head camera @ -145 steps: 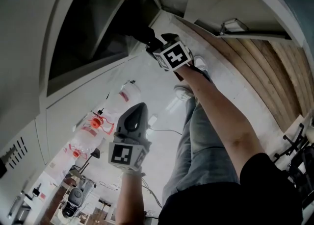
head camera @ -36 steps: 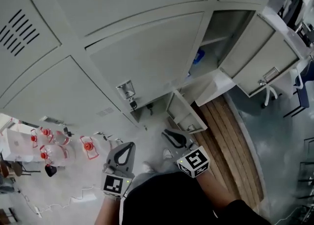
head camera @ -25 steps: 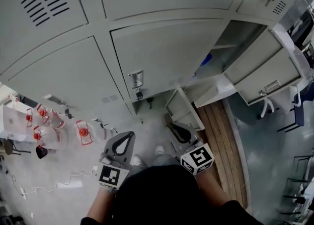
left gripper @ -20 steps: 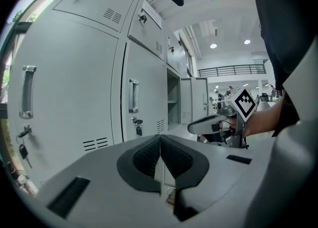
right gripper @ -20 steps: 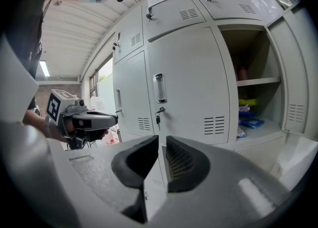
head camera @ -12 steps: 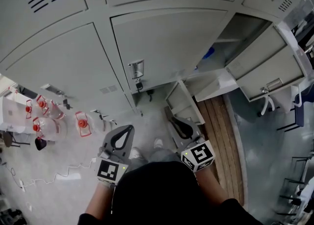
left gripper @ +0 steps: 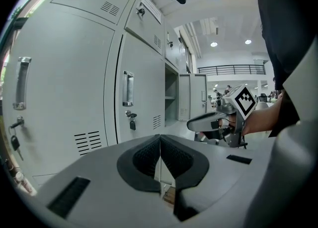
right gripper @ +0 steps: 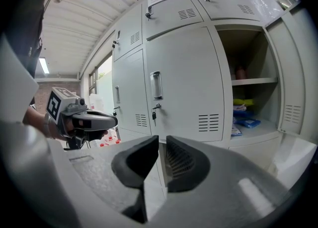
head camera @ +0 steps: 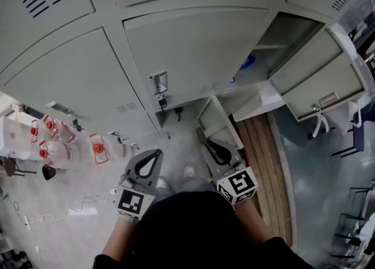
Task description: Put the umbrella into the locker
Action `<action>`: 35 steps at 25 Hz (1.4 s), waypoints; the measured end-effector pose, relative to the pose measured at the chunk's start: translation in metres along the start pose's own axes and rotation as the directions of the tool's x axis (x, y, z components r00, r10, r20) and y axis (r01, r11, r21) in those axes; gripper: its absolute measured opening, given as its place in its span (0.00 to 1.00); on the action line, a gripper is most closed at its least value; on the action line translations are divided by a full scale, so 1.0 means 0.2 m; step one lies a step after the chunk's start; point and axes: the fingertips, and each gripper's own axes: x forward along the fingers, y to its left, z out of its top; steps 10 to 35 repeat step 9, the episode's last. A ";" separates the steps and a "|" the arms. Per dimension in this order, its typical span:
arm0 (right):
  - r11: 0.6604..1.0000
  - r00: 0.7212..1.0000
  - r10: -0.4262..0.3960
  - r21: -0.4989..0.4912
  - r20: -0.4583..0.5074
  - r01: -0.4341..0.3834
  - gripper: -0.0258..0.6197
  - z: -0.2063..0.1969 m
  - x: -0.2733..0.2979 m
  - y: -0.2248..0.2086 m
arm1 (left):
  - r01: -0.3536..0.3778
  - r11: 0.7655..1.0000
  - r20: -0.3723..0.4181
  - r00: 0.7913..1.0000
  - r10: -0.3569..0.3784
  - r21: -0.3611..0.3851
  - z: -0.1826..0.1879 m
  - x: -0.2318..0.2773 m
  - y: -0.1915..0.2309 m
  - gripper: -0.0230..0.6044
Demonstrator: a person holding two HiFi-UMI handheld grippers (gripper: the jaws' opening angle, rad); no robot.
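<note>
No umbrella shows in any view. Grey lockers (head camera: 193, 45) fill the wall ahead. One tall locker (head camera: 275, 45) stands open, door (head camera: 313, 77) swung right, with blue packets (head camera: 248, 62) on a shelf (right gripper: 243, 114). A low compartment door (head camera: 218, 122) hangs open near the floor. My left gripper (head camera: 153, 155) is shut and empty, its jaws meeting (left gripper: 160, 137). My right gripper (head camera: 204, 140) is also shut with nothing in it (right gripper: 162, 140). Both are held close to the body, pointing at the lockers.
The closed locker ahead has a handle and a key in its lock (head camera: 157, 83). Clear bottles with red caps (head camera: 53, 139) stand at the left, and a white cable (head camera: 70, 209) lies on the floor. A wooden strip (head camera: 258, 162) runs at the right, with chairs (head camera: 351, 127) beyond.
Several seconds ago my right arm reached out to a dark low compartment; now both grippers are drawn back near the body. Over the last second they have kept still.
</note>
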 end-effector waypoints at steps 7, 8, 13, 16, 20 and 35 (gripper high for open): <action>1.000 1.000 -0.004 0.007 0.000 0.004 0.10 -0.03 0.01 -0.05 | 0.000 1.000 -0.001 1.000 0.000 0.005 0.01 0.05 0.00 0.05; 1.000 1.000 -0.005 0.010 -0.002 0.005 0.10 -0.03 0.01 -0.06 | 0.001 1.000 -0.002 1.000 -0.001 0.006 0.01 0.05 0.00 0.05; 1.000 1.000 -0.006 0.012 -0.004 0.006 0.11 -0.04 0.01 -0.07 | 0.002 1.000 -0.003 1.000 -0.002 0.007 0.01 0.06 0.00 0.05; 1.000 1.000 -0.006 0.012 -0.004 0.006 0.11 -0.04 0.01 -0.07 | 0.002 1.000 -0.003 1.000 -0.002 0.007 0.01 0.06 0.00 0.05; 1.000 1.000 -0.006 0.012 -0.004 0.006 0.11 -0.04 0.01 -0.07 | 0.002 1.000 -0.003 1.000 -0.002 0.007 0.01 0.06 0.00 0.05; 1.000 1.000 -0.006 0.012 -0.004 0.006 0.11 -0.04 0.01 -0.07 | 0.002 1.000 -0.003 1.000 -0.002 0.007 0.01 0.06 0.00 0.05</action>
